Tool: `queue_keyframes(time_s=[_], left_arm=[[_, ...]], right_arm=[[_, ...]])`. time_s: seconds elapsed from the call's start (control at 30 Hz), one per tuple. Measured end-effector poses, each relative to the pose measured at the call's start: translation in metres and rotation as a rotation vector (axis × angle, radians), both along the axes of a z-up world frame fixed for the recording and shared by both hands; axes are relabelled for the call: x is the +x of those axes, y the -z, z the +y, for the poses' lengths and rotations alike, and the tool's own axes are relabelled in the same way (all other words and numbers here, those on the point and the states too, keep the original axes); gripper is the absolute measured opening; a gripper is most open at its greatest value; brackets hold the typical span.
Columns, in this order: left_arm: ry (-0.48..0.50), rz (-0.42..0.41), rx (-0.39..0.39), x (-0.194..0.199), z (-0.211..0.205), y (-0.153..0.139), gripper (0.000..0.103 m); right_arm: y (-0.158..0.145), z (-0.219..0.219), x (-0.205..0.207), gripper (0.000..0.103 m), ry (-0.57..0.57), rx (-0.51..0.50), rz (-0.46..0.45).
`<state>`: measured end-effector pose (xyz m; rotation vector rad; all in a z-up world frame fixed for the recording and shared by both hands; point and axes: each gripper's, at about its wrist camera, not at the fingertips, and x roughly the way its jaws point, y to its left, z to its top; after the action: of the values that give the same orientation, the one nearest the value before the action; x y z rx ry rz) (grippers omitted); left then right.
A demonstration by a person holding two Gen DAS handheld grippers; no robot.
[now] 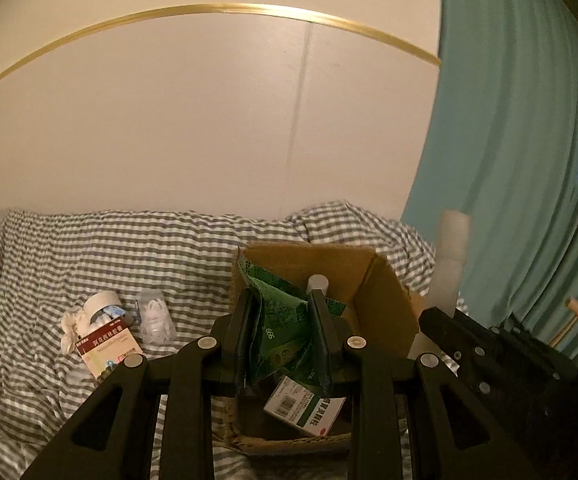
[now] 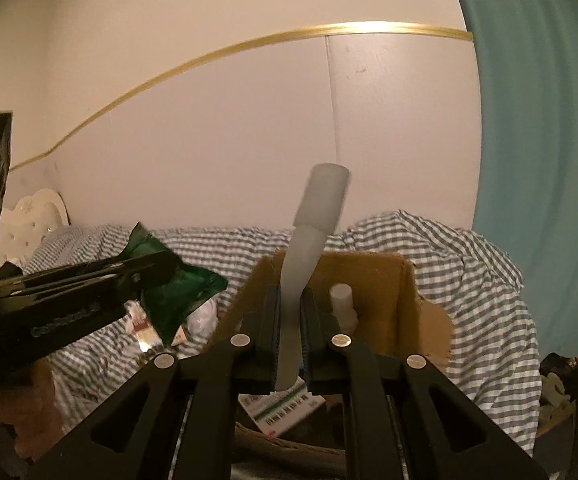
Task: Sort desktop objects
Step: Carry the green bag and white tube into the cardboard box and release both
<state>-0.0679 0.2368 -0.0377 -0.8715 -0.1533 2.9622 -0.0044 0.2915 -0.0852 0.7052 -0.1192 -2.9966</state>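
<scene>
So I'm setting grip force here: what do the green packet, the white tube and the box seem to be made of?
Green packet: thin glossy foil or plastic film, judging by creases and sheen. White tube: matte, frosted-looking plastic, probably soft, with a wider cap. Box: plain brown cardboard, dull, with a raw-edged flap.

Medicine box (image 1: 305, 410) print (half behind green sachet (image 1: 285, 332)) unreadable

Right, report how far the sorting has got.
Done: a green-and-white medicine box and a white bottle already sit in the cardboard box. In hand: the left tongs grip a green packet, the right tongs a white tube, both over the box. Left: a red medicine box, tape roll and clear container lie on the striped sheet.
</scene>
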Motion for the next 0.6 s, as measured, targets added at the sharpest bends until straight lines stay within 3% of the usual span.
queue_keyframes(time_s=[0.17,0.4,0.43,0.47,0.53,0.57,0.6], left_arm=[[0.001,-0.036,0.024,-0.022,0.016,0.012,0.028],[0.011,-0.08,-0.043,-0.05,0.035,0.036,0.031],[0.008,-0.092,-0.04,-0.054,0.035,0.039,0.038],[0.004,-0.104,-0.036,-0.057,0.034,0.041,0.056],[-0.027,-0.107,-0.041,-0.06,0.032,0.043,0.077],[-0.041,-0.096,-0.044,-0.059,0.03,0.042,0.077],[-0.04,-0.09,-0.039,-0.06,0.029,0.04,0.078]], right_arm=[[0.015,0.005,-0.007,0.01,-0.02,0.014,-0.066],[0.03,0.011,-0.029,0.017,-0.017,0.045,-0.138],[0.033,0.013,-0.031,0.017,-0.01,0.041,-0.146],[0.035,0.016,-0.033,0.019,0.002,0.04,-0.153],[0.04,0.022,-0.031,0.039,0.015,0.031,-0.152],[0.042,0.026,-0.031,0.055,0.018,0.023,-0.146],[0.042,0.03,-0.031,0.057,0.024,0.016,-0.145]])
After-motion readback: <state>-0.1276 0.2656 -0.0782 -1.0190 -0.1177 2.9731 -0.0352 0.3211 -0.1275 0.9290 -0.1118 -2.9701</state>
